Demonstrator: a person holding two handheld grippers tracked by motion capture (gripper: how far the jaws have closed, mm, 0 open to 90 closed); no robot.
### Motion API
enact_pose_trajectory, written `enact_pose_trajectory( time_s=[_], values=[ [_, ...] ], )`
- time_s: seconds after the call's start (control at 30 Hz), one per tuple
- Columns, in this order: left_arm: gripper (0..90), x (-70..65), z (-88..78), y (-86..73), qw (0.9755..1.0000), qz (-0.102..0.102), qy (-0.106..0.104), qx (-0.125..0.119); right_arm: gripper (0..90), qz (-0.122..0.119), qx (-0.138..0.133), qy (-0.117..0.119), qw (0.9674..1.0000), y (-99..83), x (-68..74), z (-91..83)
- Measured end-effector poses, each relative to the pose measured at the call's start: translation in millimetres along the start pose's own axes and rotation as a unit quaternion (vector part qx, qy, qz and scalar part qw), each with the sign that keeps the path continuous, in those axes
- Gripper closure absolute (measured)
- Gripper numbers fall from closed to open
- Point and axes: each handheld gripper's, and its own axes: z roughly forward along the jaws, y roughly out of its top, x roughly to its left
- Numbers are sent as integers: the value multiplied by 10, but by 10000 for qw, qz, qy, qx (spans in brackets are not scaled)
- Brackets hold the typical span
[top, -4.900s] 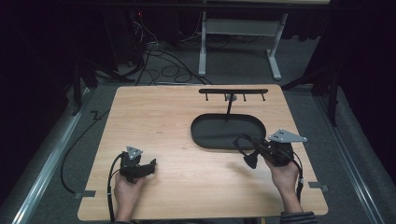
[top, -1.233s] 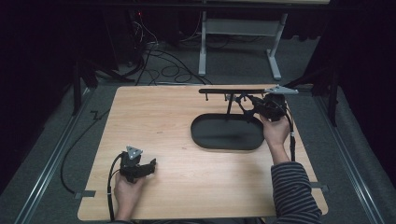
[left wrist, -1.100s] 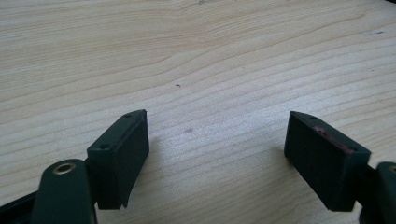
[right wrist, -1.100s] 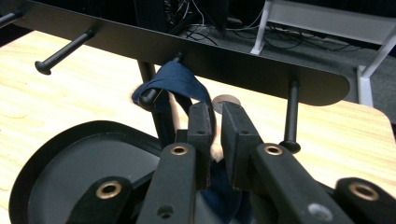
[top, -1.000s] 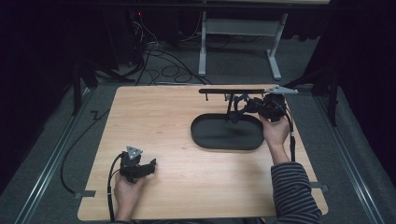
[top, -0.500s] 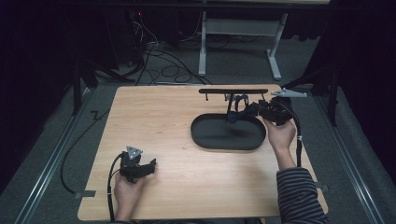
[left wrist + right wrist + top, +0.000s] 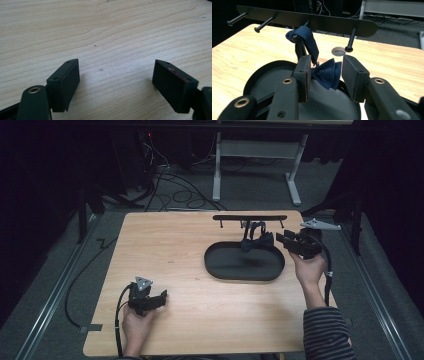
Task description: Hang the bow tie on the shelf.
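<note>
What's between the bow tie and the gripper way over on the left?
Part of the black tray, then bare wooden table. The high view shows this stretch between the navy bow tie and the left gripper.

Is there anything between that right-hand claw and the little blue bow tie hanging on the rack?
Nothing visible stands between them. The bow tie hangs by its strap from a peg of the black rack, above the oval tray. The right gripper, whose fingers have just been opening, sits right before it, fingers apart and not pressing on it.
</note>
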Motion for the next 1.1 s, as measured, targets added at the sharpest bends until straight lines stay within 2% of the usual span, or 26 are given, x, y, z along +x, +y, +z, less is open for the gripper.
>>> enact_pose_trajectory(
  time_s=[0.37,0.67,1.1],
  values=[
    [222,-1,1,0,10000,-11,-1,-9,555,133,-80,121,9998,-101,-61,-186],
    [223,3,-2,0,10000,-3,-12,2,524,156,-154,164,9996,-154,-47,-344],
    [222,3,-1,-1,10000,-5,-15,-5,521,232,-188,204,9993,-281,-65,-522]
  ],
)
